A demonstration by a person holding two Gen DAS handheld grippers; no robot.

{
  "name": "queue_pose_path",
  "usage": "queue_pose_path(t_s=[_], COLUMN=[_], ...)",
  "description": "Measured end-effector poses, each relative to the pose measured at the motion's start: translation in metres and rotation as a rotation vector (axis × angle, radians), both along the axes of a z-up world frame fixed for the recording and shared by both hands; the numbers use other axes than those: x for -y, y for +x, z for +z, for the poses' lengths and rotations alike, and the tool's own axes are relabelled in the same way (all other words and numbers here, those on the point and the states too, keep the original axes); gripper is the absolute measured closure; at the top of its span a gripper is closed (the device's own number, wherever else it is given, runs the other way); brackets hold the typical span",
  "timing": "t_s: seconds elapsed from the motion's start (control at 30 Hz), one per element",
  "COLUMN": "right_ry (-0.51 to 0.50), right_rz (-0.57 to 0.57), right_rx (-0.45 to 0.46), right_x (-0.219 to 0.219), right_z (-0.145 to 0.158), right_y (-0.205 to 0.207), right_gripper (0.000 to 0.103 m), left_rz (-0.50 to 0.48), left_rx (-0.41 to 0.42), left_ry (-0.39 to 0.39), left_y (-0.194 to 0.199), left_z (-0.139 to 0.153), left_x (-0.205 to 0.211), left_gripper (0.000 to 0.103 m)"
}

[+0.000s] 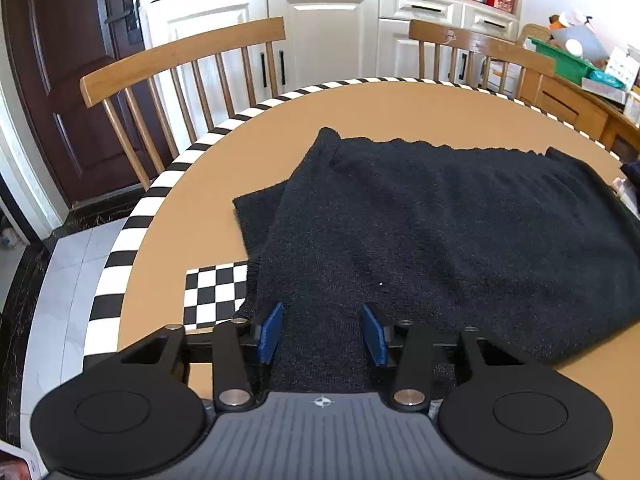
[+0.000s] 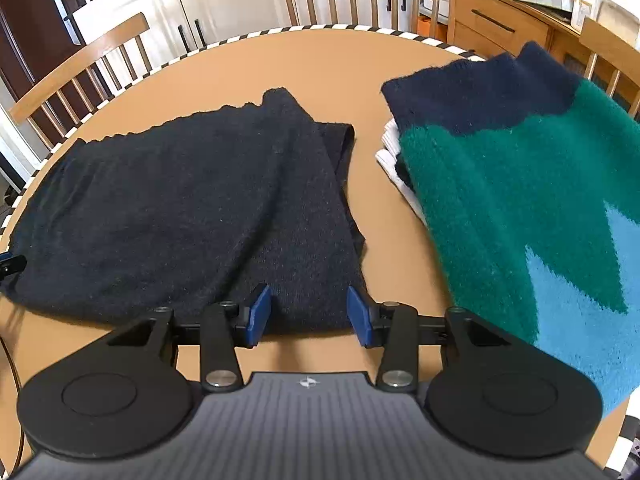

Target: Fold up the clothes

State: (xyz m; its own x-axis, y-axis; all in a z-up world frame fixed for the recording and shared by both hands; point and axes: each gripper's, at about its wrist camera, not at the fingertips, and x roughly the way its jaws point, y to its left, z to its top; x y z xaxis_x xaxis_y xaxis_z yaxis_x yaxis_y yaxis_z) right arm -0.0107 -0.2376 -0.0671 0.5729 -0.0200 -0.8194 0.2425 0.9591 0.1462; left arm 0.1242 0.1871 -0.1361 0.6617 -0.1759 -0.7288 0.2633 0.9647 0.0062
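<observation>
A black knit garment [image 1: 432,224] lies partly folded across the round brown table [image 1: 360,108]; it also shows in the right wrist view [image 2: 172,200]. My left gripper [image 1: 323,332] is open, its blue pads either side of the garment's near left edge, the cloth running between them. My right gripper [image 2: 308,314] is open, its blue pads straddling the garment's near right edge. Neither pair of pads presses the cloth.
A folded green, navy and light-blue sweater [image 2: 532,200] lies on the table at the right, on top of white cloth [image 2: 394,152]. A checkered marker [image 1: 214,292] is under the garment's left corner. Wooden chairs [image 1: 180,72] stand behind the table, and a sideboard [image 2: 504,24] at the right.
</observation>
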Motion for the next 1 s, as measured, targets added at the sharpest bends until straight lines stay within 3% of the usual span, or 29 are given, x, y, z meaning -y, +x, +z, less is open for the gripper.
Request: queue_pose_path(t_s=[0.13, 0.2, 0.27, 0.3, 0.33, 0.37, 0.43, 0.63, 0.8, 0.9, 1.0], right_ry=[-0.12, -0.13, -0.097, -0.072, -0.041, -0.008, -0.005, -0.052, -0.14, -0.204, -0.206], right_rz=[0.006, 0.025, 0.028, 0.026, 0.027, 0.033, 0.045, 0.066, 0.081, 0.089, 0.08], right_rx=[-0.032, -0.046, -0.058, -0.063, -0.067, -0.067, -0.069, -0.071, -0.062, -0.048, -0.051], right_x=[-0.007, -0.01, -0.008, -0.006, -0.004, -0.002, -0.002, 0.011, 0.025, 0.03, 0.032], right_z=[0.001, -0.001, -0.004, -0.006, -0.008, -0.008, -0.007, -0.007, -0.008, -0.01, -0.01], right_y=[0.0, 0.0, 0.001, 0.002, 0.003, 0.005, 0.011, 0.036, 0.066, 0.086, 0.095], right_gripper=[0.048, 0.048, 0.053, 0.06, 0.076, 0.082, 0.086, 0.087, 0.087, 0.087, 0.085], left_rz=[-0.024, -0.035, -0.04, -0.041, -0.043, -0.047, -0.053, -0.049, -0.039, -0.1, -0.112], left_rx=[-0.011, -0.017, -0.03, -0.038, -0.047, -0.056, -0.072, -0.116, -0.211, -0.254, -0.248], left_ry=[0.033, 0.049, 0.055, 0.057, 0.06, 0.063, 0.07, 0.068, -0.005, -0.029, -0.043], left_y=[0.0, 0.0, 0.001, 0.001, 0.002, 0.003, 0.004, -0.01, -0.041, -0.072, -0.079], left_z=[0.0, -0.001, 0.001, 0.002, 0.003, 0.004, 0.005, 0.008, 0.012, 0.014, 0.022], left_x=[0.003, 0.004, 0.006, 0.007, 0.008, 0.009, 0.011, 0.013, 0.018, 0.034, 0.03], left_gripper=[0.068, 0.072, 0.077, 0.081, 0.082, 0.085, 0.09, 0.091, 0.091, 0.091, 0.09])
